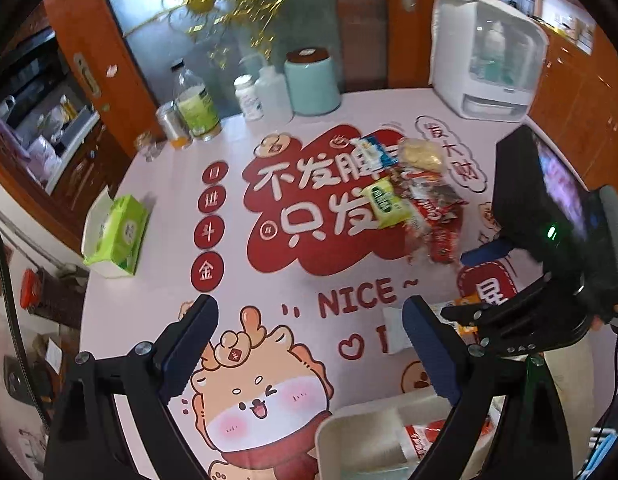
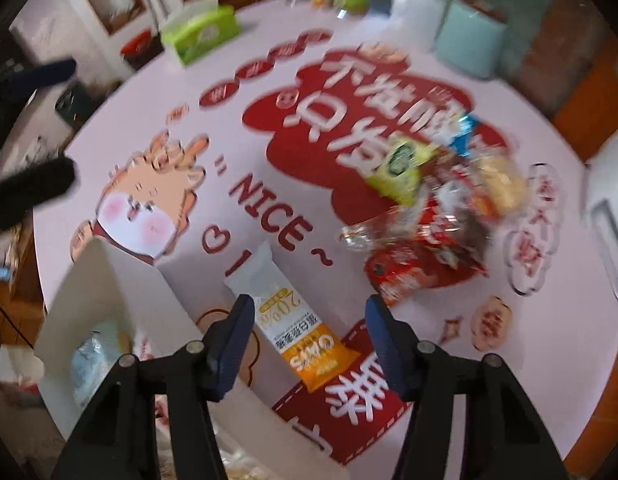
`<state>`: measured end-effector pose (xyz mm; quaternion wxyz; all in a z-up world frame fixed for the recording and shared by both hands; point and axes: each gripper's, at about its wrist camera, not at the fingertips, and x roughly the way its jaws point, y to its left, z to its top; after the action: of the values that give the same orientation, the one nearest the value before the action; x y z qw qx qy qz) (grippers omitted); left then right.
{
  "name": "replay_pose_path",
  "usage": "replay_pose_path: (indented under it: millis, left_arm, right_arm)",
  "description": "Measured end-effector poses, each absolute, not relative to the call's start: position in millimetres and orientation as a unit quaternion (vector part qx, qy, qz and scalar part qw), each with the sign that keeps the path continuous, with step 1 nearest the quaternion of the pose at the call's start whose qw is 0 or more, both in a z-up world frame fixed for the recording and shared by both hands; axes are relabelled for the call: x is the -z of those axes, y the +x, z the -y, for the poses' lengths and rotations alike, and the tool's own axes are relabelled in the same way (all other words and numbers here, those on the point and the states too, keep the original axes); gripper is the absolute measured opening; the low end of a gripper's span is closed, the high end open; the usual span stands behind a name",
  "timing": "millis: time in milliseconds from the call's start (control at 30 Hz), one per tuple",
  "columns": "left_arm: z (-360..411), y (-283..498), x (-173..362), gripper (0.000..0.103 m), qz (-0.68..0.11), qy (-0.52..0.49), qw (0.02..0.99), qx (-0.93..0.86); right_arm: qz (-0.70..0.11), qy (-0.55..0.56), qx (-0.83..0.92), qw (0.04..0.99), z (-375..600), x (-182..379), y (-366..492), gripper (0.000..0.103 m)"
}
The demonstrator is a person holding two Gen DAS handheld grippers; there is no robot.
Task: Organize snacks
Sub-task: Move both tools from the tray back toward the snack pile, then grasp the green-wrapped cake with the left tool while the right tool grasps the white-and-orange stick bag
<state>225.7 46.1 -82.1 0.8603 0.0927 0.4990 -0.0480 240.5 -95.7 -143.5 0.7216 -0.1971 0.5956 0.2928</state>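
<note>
A pile of snack packets (image 1: pixel 419 196) lies on the round printed table, with a green packet (image 1: pixel 385 202), red packets and a blue one; it also shows in the right wrist view (image 2: pixel 429 216). A white-and-orange oat bar (image 2: pixel 293 320) lies flat near the white organizer box (image 2: pixel 89 292). My right gripper (image 2: pixel 309 340) is open, its fingers on either side of the bar's orange end, just above it. My left gripper (image 1: pixel 309 344) is open and empty over the table. The box (image 1: pixel 361 428) holds a red packet (image 1: pixel 425 436) and a pale blue one (image 2: pixel 93 360).
A green tissue pack (image 1: pixel 117 232) sits at the table's left edge. Bottles (image 1: pixel 197 104), a teal canister (image 1: pixel 313 84) and a white appliance (image 1: pixel 489 56) stand at the far side. The right gripper's body with a screen (image 1: pixel 557 208) is at my right.
</note>
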Motion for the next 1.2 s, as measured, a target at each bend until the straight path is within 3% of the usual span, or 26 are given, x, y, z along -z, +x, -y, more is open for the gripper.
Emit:
replay_pose_path:
  millis: [500, 600, 667, 733, 833, 1200]
  left_arm:
    - [-79.0, 244.8, 114.1, 0.093, -0.537, 0.051, 0.841, 0.036]
    - [-77.5, 247.7, 116.2, 0.093, -0.541, 0.046, 0.839, 0.04]
    - [-74.9, 250.1, 117.1, 0.093, -0.543, 0.047, 0.838, 0.042]
    - [-70.8, 253.2, 117.7, 0.093, -0.544, 0.048, 0.836, 0.045]
    - [-63.6, 261.1, 118.0, 0.093, -0.547, 0.05, 0.834, 0.051]
    - [-6.9, 333.3, 144.7, 0.093, -0.571, 0.053, 0.814, 0.096]
  right_arm:
    - [-0.62, -0.297, -0.367, 0.627, 49.4, 208.1, 235.1, 0.057]
    - [-0.617, -0.292, -0.371, 0.63, 47.5, 208.3, 233.6, 0.046]
    - [-0.614, -0.291, -0.363, 0.638, 48.5, 208.7, 234.1, 0.044]
    - [-0.611, -0.288, -0.358, 0.645, 51.0, 205.8, 236.6, 0.031]
    - [-0.608, -0.279, -0.343, 0.66, 59.2, 202.1, 238.3, 0.021]
    - [-0.573, -0.168, -0.238, 0.766, 137.2, 154.3, 251.9, 0.017]
